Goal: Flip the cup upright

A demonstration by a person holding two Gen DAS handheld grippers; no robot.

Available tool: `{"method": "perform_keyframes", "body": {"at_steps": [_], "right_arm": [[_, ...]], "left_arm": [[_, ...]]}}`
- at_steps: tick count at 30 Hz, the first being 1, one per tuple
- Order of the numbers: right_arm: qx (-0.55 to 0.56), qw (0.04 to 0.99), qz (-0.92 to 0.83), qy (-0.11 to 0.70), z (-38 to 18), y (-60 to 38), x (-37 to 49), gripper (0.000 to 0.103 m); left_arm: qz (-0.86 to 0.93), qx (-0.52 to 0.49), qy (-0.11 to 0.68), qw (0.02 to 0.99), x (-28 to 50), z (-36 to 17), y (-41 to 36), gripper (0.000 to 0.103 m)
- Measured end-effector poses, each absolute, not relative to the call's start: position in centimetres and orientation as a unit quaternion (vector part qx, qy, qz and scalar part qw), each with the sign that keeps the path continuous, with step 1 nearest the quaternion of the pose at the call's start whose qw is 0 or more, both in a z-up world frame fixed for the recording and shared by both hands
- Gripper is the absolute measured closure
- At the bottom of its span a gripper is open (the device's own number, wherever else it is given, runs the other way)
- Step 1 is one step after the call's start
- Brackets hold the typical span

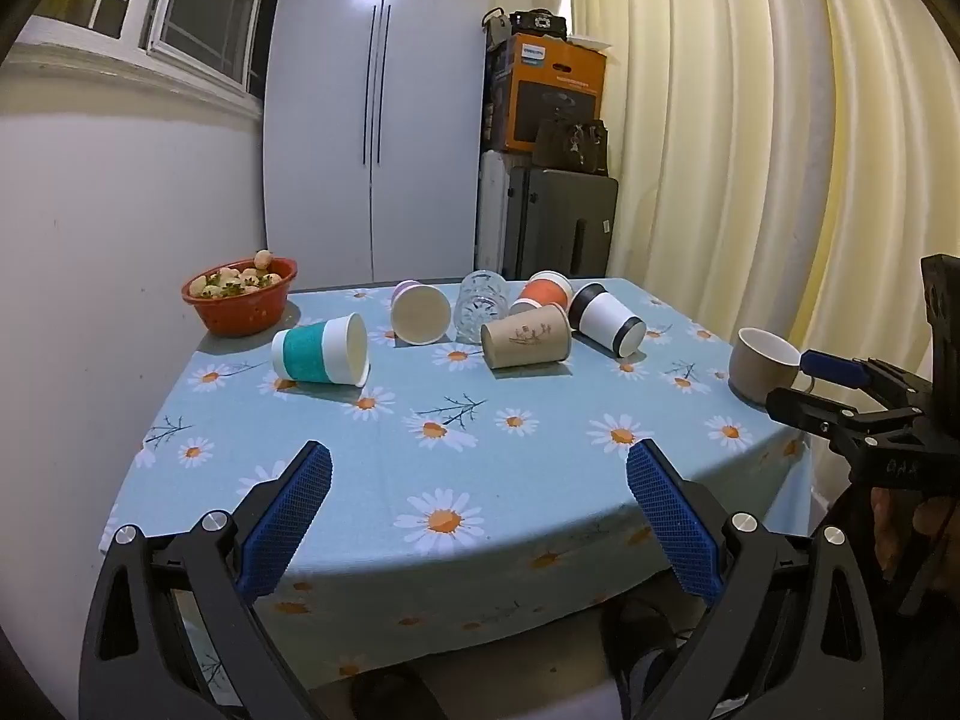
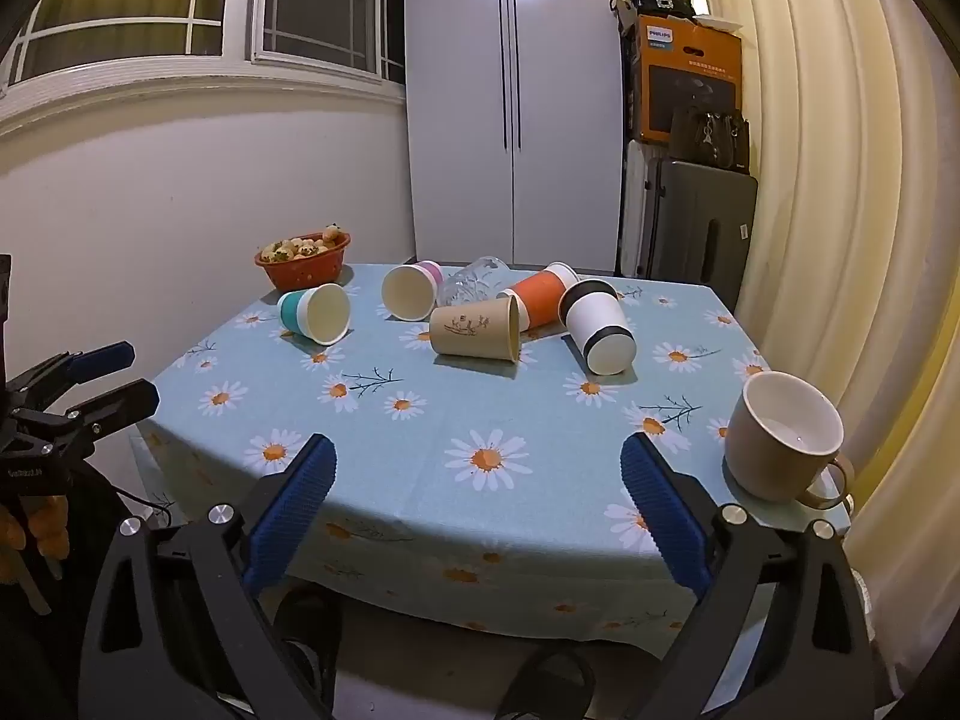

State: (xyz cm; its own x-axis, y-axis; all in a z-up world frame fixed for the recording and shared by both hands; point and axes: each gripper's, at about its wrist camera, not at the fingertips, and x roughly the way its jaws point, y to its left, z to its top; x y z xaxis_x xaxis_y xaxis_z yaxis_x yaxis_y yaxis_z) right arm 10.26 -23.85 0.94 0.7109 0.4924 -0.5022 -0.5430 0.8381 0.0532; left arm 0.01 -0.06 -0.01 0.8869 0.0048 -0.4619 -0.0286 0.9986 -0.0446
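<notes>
Several paper cups lie on their sides on the daisy tablecloth [image 1: 480, 468]: a teal-banded one [image 1: 321, 351] [image 2: 315, 312], a pink one [image 1: 420, 312] [image 2: 411, 291], a brown one [image 1: 527, 336] [image 2: 477, 330], an orange one [image 1: 543, 294] [image 2: 540, 297] and a black-and-white one [image 1: 607, 319] [image 2: 600, 327]. A clear glass [image 1: 480, 303] [image 2: 471, 285] lies among them. A beige mug [image 1: 763, 365] [image 2: 783, 435] stands upright at the right edge. My left gripper [image 1: 480, 510] is open and empty at the near edge. My right gripper [image 2: 477, 498] is open and empty, left of the mug.
A red bowl of fruit [image 1: 240, 297] [image 2: 303, 261] sits at the table's far left corner by the wall. A white cabinet [image 1: 372, 108], stacked boxes and a suitcase [image 1: 558, 228] stand behind. Curtains [image 1: 750, 150] hang along the right side.
</notes>
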Motion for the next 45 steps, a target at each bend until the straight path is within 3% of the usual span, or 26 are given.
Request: {"method": "perform_keyframes", "body": {"at_steps": [45], "right_arm": [[-0.057, 0.922, 0.277, 0.264, 0.21, -23.98, 10.51, 0.005]], "left_arm": [[0.005, -0.027, 0.239, 0.971, 0.04, -0.05, -0.45, 0.007]]}}
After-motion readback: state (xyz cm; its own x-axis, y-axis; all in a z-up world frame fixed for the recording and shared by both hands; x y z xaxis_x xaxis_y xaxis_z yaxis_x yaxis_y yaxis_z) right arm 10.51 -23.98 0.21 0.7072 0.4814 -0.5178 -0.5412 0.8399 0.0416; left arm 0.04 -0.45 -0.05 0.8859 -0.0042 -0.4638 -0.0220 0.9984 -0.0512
